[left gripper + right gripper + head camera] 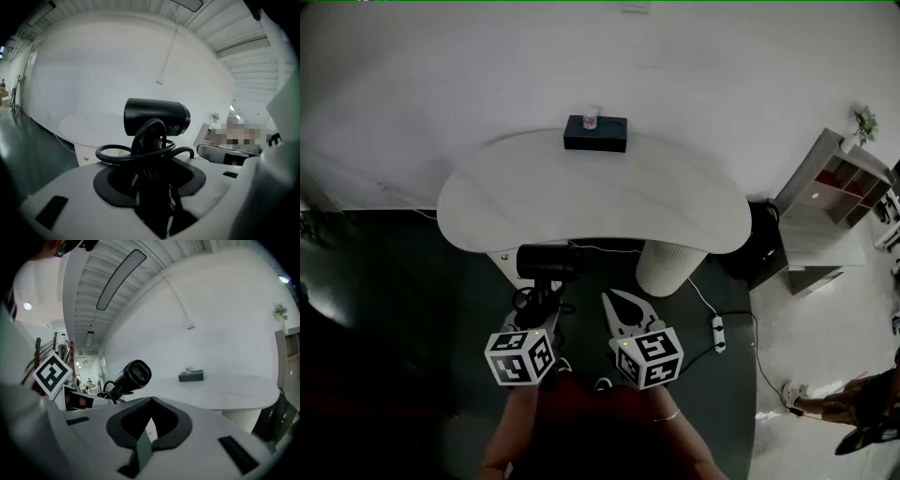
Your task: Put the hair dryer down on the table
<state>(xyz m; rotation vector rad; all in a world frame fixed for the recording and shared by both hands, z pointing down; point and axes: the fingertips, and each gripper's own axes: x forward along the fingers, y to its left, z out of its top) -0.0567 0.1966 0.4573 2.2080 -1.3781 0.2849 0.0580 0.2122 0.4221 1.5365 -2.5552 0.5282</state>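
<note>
The left gripper (542,298) is clamped on the handle of the hair dryer (549,262), just short of the table (581,202), likely ready for lowering. The right gripper (612,300) hangs beside it, jaws together and empty, also off the table.

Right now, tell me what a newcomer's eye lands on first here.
The black hair dryer, cord looped at its handle, is gripped in the left claw before the white table. The right claw is shut and empty; a dark box sits at the table's far edge.

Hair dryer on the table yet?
No: the hair dryer sits clamped in the left gripper, in front of the table's near edge, not resting on its top.
</note>
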